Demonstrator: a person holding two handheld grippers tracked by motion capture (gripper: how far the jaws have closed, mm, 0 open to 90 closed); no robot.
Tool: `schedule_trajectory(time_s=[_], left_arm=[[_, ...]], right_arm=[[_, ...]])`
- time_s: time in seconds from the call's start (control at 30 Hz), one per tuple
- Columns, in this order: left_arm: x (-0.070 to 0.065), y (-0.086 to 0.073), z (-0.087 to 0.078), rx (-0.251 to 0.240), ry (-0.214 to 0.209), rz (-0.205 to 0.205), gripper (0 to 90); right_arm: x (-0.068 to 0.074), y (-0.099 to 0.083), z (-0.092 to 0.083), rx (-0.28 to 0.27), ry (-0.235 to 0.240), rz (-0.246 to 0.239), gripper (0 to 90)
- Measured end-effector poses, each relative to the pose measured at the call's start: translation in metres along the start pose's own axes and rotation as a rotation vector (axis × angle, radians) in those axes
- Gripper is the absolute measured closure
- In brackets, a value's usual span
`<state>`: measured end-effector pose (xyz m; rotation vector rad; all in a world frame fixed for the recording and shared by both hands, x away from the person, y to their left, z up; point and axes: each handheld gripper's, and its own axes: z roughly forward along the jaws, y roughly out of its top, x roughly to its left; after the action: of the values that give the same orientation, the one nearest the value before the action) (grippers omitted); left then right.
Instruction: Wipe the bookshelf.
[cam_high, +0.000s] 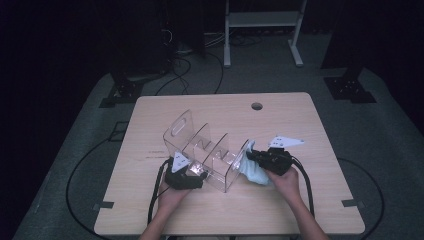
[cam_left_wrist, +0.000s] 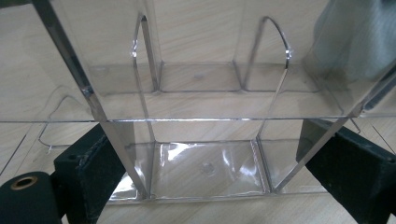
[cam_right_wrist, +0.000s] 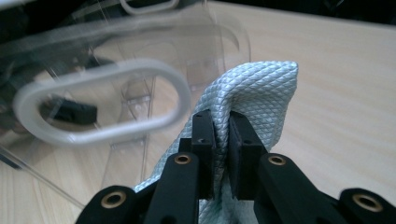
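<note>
The right gripper (cam_right_wrist: 221, 140) is pinching a pale blue-green cloth with a woven diamond texture (cam_right_wrist: 254, 93), its two black jaws almost fully closed with a fold of the cloth pressed between the pads. In the high view this cloth (cam_high: 255, 172) is lying just beside the right end wall of the clear plastic organiser with several upright dividers and oval handle cut-outs (cam_high: 205, 150), seemingly touching it. So the organiser is lying to the left of the right gripper (cam_high: 252, 156), and its long axis is running diagonally across the light wooden table (cam_high: 320, 200), from far left to near right. The end wall with the oval handle hole (cam_right_wrist: 100, 109) is standing close in front of this gripper, slightly to its left in the right gripper view.

The left gripper (cam_high: 195, 177) is standing at the near long side of the organiser, and its jaws are spread wide on either side of a clear divider (cam_left_wrist: 126, 154); I cannot tell whether the pads (cam_left_wrist: 93, 172) are pressing on the plastic. It seems to be steadying the organiser.

Both forearms are coming in from the near edge, each hand low over the table. I judge that the right hand is nearer to the cloth work, and the next move needs the cloth to go leftward against the wall.
</note>
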<state>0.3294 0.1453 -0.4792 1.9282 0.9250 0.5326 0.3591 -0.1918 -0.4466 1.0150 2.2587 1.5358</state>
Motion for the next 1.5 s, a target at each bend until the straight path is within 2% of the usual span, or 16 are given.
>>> schedule_trajectory(time_s=[0.1, 0.17, 0.23, 0.33, 0.43, 0.57, 0.63, 0.67, 0.77, 0.87, 0.97, 1.23, 1.33, 1.43, 1.5], left_arm=[[0.000, 0.000, 0.000, 0.002, 0.000, 0.000, 7.6], [0.000, 0.000, 0.000, 0.002, 0.002, -0.003, 7.6], [0.001, 0.000, 0.000, 0.000, 0.005, -0.005, 7.6], [0.000, 0.000, 0.000, 0.000, 0.003, -0.003, 7.6], [0.000, 0.000, 0.000, 0.003, 0.001, -0.002, 7.6], [0.000, 0.000, 0.000, 0.004, 0.001, -0.001, 7.6], [0.000, 0.000, 0.000, 0.004, 0.002, -0.003, 7.6], [0.000, 0.000, 0.000, 0.003, 0.003, -0.003, 7.6], [-0.001, 0.000, 0.000, 0.003, 0.003, 0.001, 7.6], [-0.001, 0.000, 0.000, -0.001, 0.000, -0.005, 7.6], [-0.001, 0.000, 0.000, 0.000, 0.001, -0.004, 7.6], [-0.001, 0.000, 0.000, 0.001, 0.000, -0.007, 7.6], [-0.001, 0.000, 0.000, 0.000, 0.002, -0.003, 7.6], [-0.002, 0.000, 0.000, 0.001, 0.003, -0.004, 7.6], [-0.002, 0.000, 0.000, 0.000, 0.003, -0.005, 7.6]], right_arm=[[-0.002, 0.004, -0.001, -0.012, -0.001, 0.007, 82.0], [-0.005, -0.001, 0.004, -0.019, 0.000, 0.020, 82.0], [-0.010, -0.010, 0.011, 0.024, -0.016, 0.031, 82.0], [-0.015, -0.021, 0.017, 0.066, -0.013, 0.063, 82.0], [-0.008, -0.013, 0.010, 0.039, -0.007, 0.037, 82.0], [0.002, 0.013, -0.006, -0.039, 0.003, -0.018, 82.0], [0.006, 0.021, -0.011, -0.043, 0.001, -0.045, 82.0], [0.006, 0.021, -0.010, -0.038, -0.005, -0.056, 82.0], [0.002, 0.015, -0.007, -0.011, 0.006, -0.026, 82.0], [0.006, 0.013, -0.010, -0.038, 0.023, -0.025, 82.0], [0.013, 0.015, -0.015, -0.056, 0.041, -0.047, 82.0], [0.037, 0.006, -0.012, -0.043, 0.100, -0.080, 82.0], [0.040, 0.005, -0.012, -0.025, 0.108, -0.105, 82.0], [0.032, 0.004, -0.012, -0.034, 0.091, -0.063, 82.1], [0.033, 0.003, -0.011, -0.037, 0.097, -0.056, 82.0]])
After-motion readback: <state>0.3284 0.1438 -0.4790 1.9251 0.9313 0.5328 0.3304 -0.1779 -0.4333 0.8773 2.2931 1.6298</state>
